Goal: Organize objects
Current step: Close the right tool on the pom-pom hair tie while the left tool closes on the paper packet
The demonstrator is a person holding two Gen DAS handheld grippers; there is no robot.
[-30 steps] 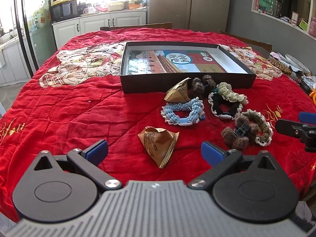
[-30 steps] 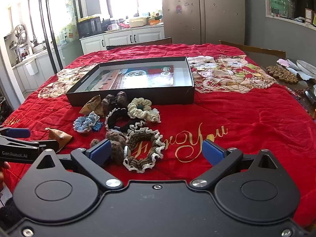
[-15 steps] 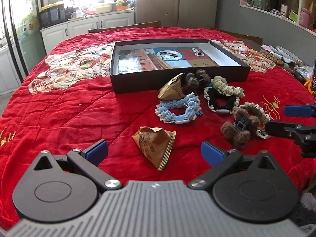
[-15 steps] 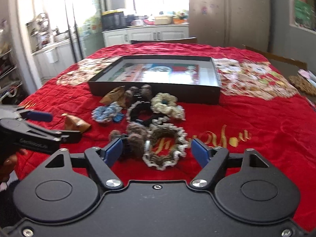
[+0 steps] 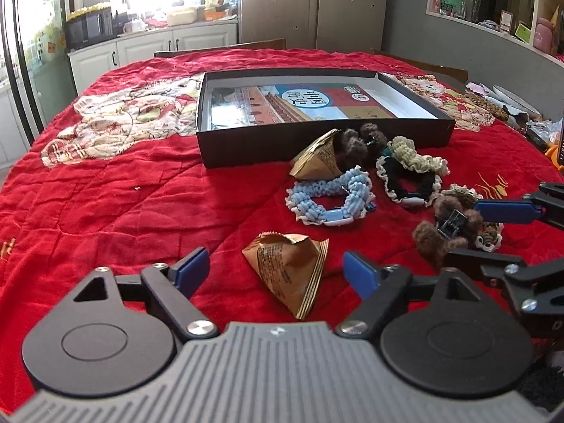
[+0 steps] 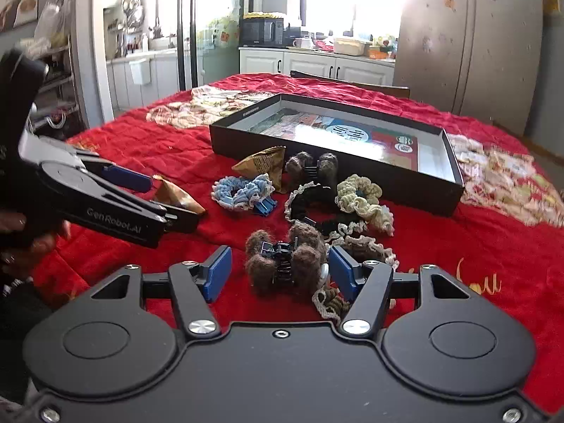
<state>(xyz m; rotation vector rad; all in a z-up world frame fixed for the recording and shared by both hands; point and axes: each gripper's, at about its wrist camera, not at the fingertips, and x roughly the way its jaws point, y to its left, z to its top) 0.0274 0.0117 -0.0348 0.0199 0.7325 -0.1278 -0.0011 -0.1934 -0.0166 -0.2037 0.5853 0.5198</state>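
While both grippers' fingers gape wide, two paper packets (image 5: 292, 275), two fuzzy clips (image 6: 285, 261) and four scrunchies (image 5: 331, 199) lie out.

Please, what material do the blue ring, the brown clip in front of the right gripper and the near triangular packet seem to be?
Blue scrunchie: apparently crocheted yarn, matte, loops and a pale lace edge visible. Brown hair claw: fuzzy wool-like pompoms on a dark, probably plastic, clip. Triangular packet: seemingly gold-brown printed foil or paper, creased, with a crimped, layered edge.
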